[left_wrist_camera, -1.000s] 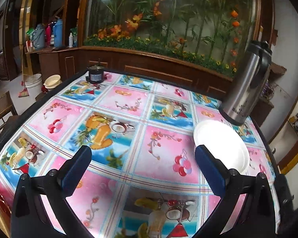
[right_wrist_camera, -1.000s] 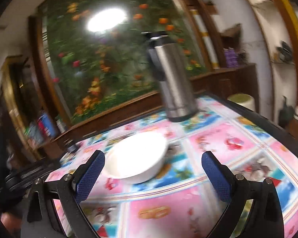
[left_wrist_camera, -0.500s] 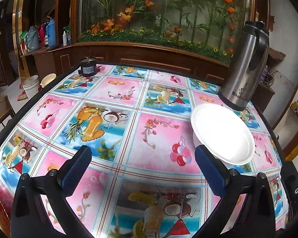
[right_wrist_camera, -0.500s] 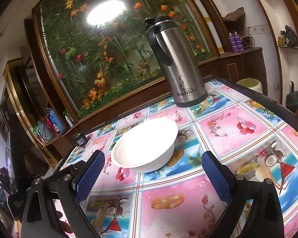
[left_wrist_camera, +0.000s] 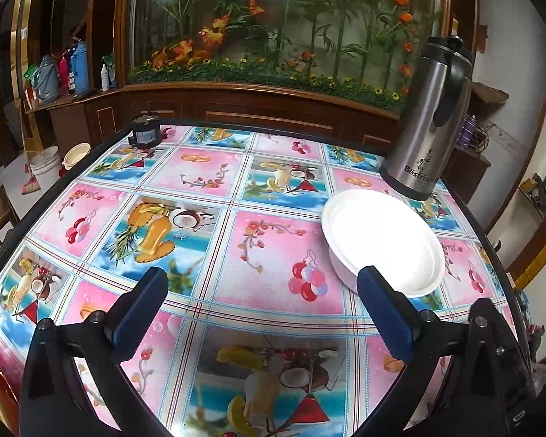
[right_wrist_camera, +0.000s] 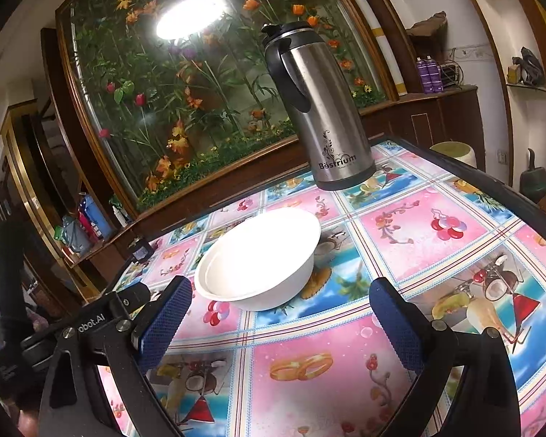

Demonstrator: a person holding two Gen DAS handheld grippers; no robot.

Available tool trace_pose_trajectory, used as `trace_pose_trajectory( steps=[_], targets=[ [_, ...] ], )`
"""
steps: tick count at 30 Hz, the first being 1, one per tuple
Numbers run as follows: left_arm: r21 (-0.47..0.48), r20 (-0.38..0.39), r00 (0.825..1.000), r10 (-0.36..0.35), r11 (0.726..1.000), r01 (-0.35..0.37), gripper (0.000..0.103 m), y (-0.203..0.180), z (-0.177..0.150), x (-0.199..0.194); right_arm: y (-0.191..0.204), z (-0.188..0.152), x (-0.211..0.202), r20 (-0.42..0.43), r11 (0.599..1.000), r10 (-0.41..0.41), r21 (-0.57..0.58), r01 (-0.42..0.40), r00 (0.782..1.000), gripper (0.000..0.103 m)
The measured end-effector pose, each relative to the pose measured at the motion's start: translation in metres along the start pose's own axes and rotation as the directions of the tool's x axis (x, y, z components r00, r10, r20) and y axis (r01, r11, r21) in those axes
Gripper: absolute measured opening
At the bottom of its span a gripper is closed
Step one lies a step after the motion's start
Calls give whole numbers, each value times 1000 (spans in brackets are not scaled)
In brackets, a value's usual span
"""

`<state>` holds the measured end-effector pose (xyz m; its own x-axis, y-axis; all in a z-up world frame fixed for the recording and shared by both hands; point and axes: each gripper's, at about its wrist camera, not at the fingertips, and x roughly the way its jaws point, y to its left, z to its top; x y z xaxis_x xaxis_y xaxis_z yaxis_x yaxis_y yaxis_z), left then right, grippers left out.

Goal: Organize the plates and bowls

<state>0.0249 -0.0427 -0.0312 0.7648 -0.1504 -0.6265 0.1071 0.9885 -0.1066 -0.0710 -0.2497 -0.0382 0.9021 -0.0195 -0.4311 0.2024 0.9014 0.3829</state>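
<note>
left tongs (left_wrist_camera: 262, 309) wide, empty | right tongs (right_wrist_camera: 280, 322) wide, empty | bowl (right_wrist_camera: 262, 258) unblocked | flask (right_wrist_camera: 320, 109) behind

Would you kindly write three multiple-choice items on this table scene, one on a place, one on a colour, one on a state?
1. Where does the steel flask stand relative to the white bowl?
A. Beyond it, toward the flower wall
B. Inside it
C. On the floor

2. What colour are the pads on the right tool?
A. Red
B. Blue
C. Yellow

3. What is the state of the left tool?
A. Shut on the bowl
B. Shut on the flask
C. Open, holding nothing

Answers:
1 A: the flask stands upright on the tablecloth behind the bowl, apart from it.
2 B: both textured pads are dark blue.
3 C: its fingers are spread wide with only tablecloth between them; one finger merely overlaps the bowl's rim in the left wrist view.
</note>
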Motion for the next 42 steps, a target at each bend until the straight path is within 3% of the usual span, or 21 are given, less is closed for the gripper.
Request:
trace_pose_trajectory(
  steps=[42],
  targets=[
    [28,-23,1000,9,1000,-9,103,-9,-4,6,-5,-1,4,-28,1000,10,29,-10,1000,100]
  ],
)
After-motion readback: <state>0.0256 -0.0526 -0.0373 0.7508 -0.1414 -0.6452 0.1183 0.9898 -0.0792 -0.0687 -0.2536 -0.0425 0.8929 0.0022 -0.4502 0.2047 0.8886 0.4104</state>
